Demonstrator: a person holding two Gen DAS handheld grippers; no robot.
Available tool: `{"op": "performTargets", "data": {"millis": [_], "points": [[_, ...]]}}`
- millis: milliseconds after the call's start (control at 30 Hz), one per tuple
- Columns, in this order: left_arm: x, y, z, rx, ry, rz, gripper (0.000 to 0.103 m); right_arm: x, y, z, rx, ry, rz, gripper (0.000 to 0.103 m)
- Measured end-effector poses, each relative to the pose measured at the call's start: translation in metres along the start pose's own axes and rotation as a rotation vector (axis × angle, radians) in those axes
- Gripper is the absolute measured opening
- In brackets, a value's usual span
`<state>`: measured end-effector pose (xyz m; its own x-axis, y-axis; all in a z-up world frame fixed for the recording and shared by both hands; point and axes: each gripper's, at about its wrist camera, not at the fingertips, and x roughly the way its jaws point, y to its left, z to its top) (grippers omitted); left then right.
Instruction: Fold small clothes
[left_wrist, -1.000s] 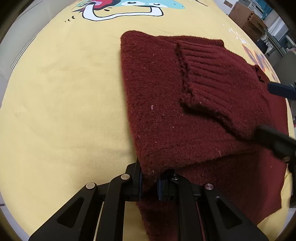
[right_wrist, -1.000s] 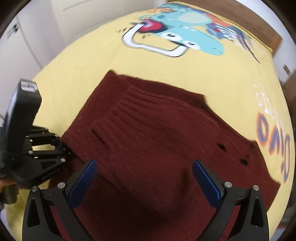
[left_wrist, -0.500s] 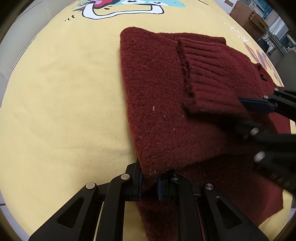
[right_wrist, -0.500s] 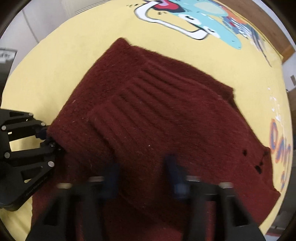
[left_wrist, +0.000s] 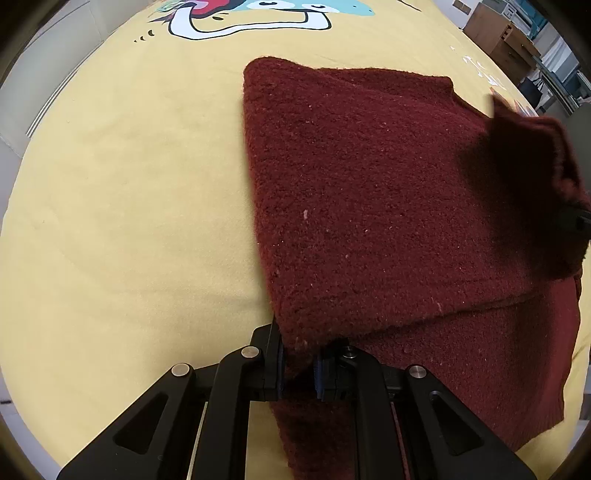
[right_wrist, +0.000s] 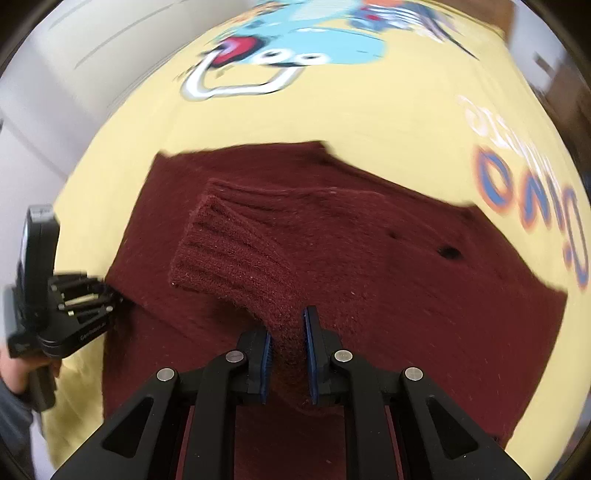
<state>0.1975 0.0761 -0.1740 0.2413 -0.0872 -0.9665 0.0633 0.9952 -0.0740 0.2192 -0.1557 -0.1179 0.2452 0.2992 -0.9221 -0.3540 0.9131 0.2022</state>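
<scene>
With my left gripper (left_wrist: 297, 363) clamping the fuzzy maroon knitted sweater's (left_wrist: 369, 206) edge on the yellow cartoon-print desk (left_wrist: 129, 203), my right gripper (right_wrist: 286, 354) pinches its ribbed sleeve (right_wrist: 236, 251); I'd lay it flat, unbunched.

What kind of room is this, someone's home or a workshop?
Probably a lab or workroom made to look homely. The dark red sweater lies on a yellow cartoon-print cloth, like a bedspread, but wooden crates and shelving stand beyond it.
</scene>
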Motion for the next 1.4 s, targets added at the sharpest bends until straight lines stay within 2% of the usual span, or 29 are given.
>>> {"op": "performTargets", "data": {"millis": [67, 133, 367, 467, 533, 633, 800, 867, 1000, 1133, 1167, 1200, 1267, 1400], "points": [[0.0, -0.001, -0.001, -0.009, -0.002, 0.002, 0.01, -0.006, -0.021, -0.008, 0.096, -0.012, 0.05, 0.015], [0.002, -0.003, -0.002, -0.002, -0.002, 0.011, 0.01, -0.011, -0.032, -0.008, 0.152, -0.022, 0.058, 0.015], [-0.001, -0.008, -0.003, 0.005, 0.002, 0.022, 0.01, -0.021, -0.075, -0.03, 0.256, -0.014, -0.005, 0.015], [-0.001, -0.01, -0.003, 0.007, -0.002, 0.026, 0.01, -0.015, -0.093, -0.042, 0.304, 0.005, -0.014, 0.015], [-0.001, -0.01, -0.004, 0.008, -0.002, 0.024, 0.01, -0.007, -0.104, -0.051, 0.33, 0.025, -0.05, 0.015], [0.0, -0.01, -0.004, 0.011, 0.001, 0.023, 0.01, -0.001, -0.119, -0.065, 0.383, 0.043, -0.037, 0.015], [0.001, -0.011, -0.003, 0.013, 0.002, 0.027, 0.01, 0.0, -0.129, -0.077, 0.419, 0.04, -0.02, 0.017], [0.001, -0.011, -0.003, 0.012, 0.002, 0.028, 0.01, -0.001, -0.13, -0.078, 0.41, 0.043, -0.035, 0.024], [0.002, -0.012, -0.002, 0.016, 0.002, 0.035, 0.01, -0.005, -0.127, -0.083, 0.38, 0.053, -0.079, 0.025], [0.003, -0.013, -0.002, 0.021, 0.004, 0.039, 0.01, -0.023, -0.14, -0.091, 0.401, 0.023, -0.102, 0.027], [0.003, -0.014, -0.002, 0.022, 0.005, 0.04, 0.01, -0.027, -0.144, -0.09, 0.411, 0.01, -0.103, 0.033], [0.004, -0.015, -0.001, 0.023, 0.006, 0.041, 0.01, -0.032, -0.149, -0.088, 0.423, -0.003, -0.099, 0.044], [0.004, -0.016, -0.001, 0.026, 0.007, 0.045, 0.01, -0.033, -0.157, -0.08, 0.425, 0.009, -0.12, 0.058], [0.003, -0.018, 0.0, 0.026, 0.01, 0.047, 0.01, -0.025, -0.165, -0.067, 0.421, 0.029, -0.119, 0.058]]}}
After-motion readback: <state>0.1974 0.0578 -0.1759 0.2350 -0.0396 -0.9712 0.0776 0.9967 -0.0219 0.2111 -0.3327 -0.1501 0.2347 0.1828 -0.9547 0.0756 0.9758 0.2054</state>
